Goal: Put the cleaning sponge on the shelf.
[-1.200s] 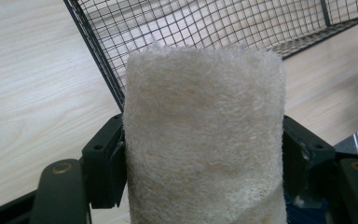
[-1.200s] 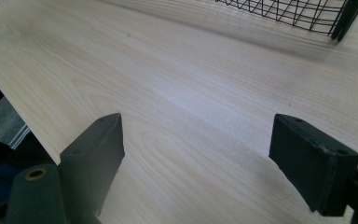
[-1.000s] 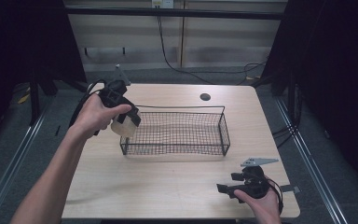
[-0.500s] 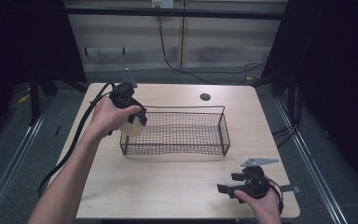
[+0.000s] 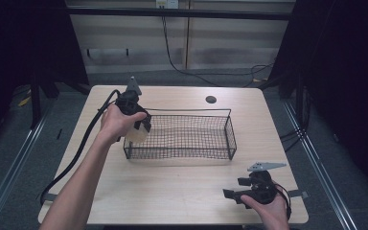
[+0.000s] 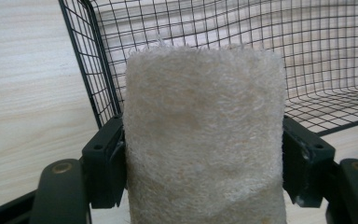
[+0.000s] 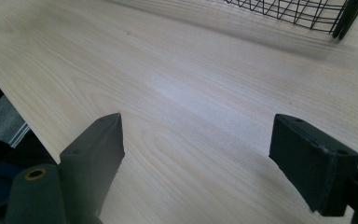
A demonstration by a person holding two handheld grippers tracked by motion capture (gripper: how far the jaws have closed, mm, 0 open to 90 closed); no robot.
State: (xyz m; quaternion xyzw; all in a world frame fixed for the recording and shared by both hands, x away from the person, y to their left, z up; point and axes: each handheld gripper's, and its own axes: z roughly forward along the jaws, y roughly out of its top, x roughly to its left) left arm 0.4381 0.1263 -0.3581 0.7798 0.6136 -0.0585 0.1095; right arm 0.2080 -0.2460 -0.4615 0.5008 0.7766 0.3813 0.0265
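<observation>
Pale wood counter [image 5: 182, 191]; round dark hole [image 5: 211, 99] near far edge. Grey floor [image 5: 9, 158] around; cables [image 5: 182, 67] beyond.

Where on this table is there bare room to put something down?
The widest bare patch is the near strip of the table, between the wire basket and the right claw. The basket's mesh floor is also free toward its right end. It is crowded at the basket's left end, where the left claw holds a fibrous pad.
</observation>
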